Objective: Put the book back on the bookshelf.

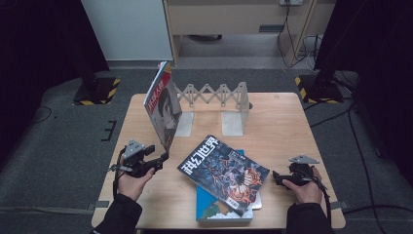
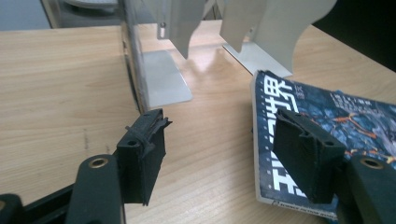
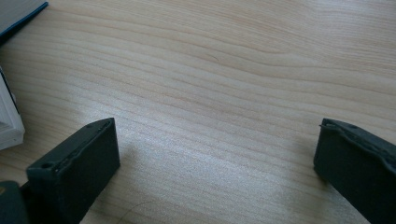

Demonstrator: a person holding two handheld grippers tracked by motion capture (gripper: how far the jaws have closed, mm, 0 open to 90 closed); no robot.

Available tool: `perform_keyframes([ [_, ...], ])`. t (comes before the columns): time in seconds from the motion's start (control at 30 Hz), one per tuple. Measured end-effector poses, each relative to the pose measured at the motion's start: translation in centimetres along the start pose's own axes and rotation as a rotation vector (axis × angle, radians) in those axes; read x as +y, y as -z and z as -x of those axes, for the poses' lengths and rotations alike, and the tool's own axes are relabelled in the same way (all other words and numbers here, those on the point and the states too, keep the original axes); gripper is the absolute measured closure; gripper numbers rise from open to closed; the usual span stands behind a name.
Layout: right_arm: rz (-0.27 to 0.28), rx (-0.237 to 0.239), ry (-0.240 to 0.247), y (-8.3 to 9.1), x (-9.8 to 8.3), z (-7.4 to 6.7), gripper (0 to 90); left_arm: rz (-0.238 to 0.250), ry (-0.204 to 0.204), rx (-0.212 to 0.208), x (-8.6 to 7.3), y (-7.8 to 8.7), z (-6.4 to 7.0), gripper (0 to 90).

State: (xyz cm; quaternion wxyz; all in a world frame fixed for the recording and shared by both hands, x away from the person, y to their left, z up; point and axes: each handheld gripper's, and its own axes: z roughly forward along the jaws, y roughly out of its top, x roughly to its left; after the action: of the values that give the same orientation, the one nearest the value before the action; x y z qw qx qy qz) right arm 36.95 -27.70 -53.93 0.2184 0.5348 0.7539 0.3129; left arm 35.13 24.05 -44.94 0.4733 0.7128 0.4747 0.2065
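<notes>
While glossy magazines (image 1: 223, 171) overlap, ridged black left tongs (image 2: 229, 158) gape.

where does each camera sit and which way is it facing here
High view: above the person's side, looking forward and down on the table; both forearms, left gripper and right gripper show.
Left gripper view: rides the left gripper, looking low along its open jaws toward the bookend rack and dark magazine.
Right gripper view: rides the right gripper, looking down between its open jaws at bare tabletop.
Shared: high and left gripper views both show the rack and dark magazine.
</notes>
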Motion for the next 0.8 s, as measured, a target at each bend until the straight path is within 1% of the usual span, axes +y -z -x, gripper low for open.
perform_keyframes([
  [0.03,0.0,0.0,-0.005,0.0,0.0,0.0,1.7,-0.005,-0.001,-0.006,-0.2,-0.2,0.1,33.2],
  [0.1,-0.005,-0.001,-0.008,0.2,0.1,0.0,7.2,-0.022,-0.006,-0.011,-0.6,-0.5,0.3,33.1],
  [0.17,-0.015,-0.003,-0.001,0.5,0.2,0.0,13.2,-0.029,-0.008,-0.029,-0.9,-0.8,0.3,31.4],
  [0.23,-0.029,-0.005,0.003,0.8,0.3,-0.2,17.7,-0.027,0.004,-0.044,-1.2,-1.1,0.3,31.1],
  [0.27,-0.042,-0.006,0.008,1.1,0.4,-0.3,19.6,-0.035,0.006,-0.054,-1.4,-1.2,0.3,30.0],
  [0.37,-0.022,-0.008,0.0,1.7,0.7,-0.6,23.7,-0.048,0.018,-0.084,-2.1,-1.8,0.5,29.8],
  [0.43,0.005,-0.01,-0.015,2.3,1.0,-1.0,26.3,-0.055,0.026,-0.105,-2.4,-2.1,0.6,29.9],
  [0.47,0.012,-0.005,-0.025,2.5,1.1,-1.2,27.4,-0.069,0.035,-0.122,-2.5,-2.3,0.7,29.6],
  [0.6,0.072,0.033,-0.035,3.6,1.8,-2.3,32.5,-0.083,0.053,-0.162,-3.0,-2.9,1.1,29.4],
  [0.63,0.085,0.047,-0.028,3.7,2.0,-2.5,33.3,-0.087,0.052,-0.169,-3.1,-3.0,1.2,29.3],
  [0.67,0.091,0.056,-0.027,3.8,2.1,-2.7,34.5,-0.094,0.045,-0.171,-3.2,-3.2,1.3,28.9],
  [0.7,0.099,0.068,-0.021,3.9,2.2,-2.8,35.0,-0.1,0.044,-0.184,-3.4,-3.3,1.4,28.9],
  [0.73,0.105,0.079,-0.023,3.9,2.3,-3.0,35.6,-0.105,0.04,-0.183,-3.4,-3.4,1.5,28.9],
  [0.77,0.106,0.086,-0.028,4.0,2.3,-3.1,37.4,-0.111,0.041,-0.2,-3.5,-3.6,1.6,28.9],
  [0.8,0.114,0.087,-0.023,4.2,2.4,-3.3,38.6,-0.112,0.045,-0.207,-3.6,-3.8,1.7,28.9],
])
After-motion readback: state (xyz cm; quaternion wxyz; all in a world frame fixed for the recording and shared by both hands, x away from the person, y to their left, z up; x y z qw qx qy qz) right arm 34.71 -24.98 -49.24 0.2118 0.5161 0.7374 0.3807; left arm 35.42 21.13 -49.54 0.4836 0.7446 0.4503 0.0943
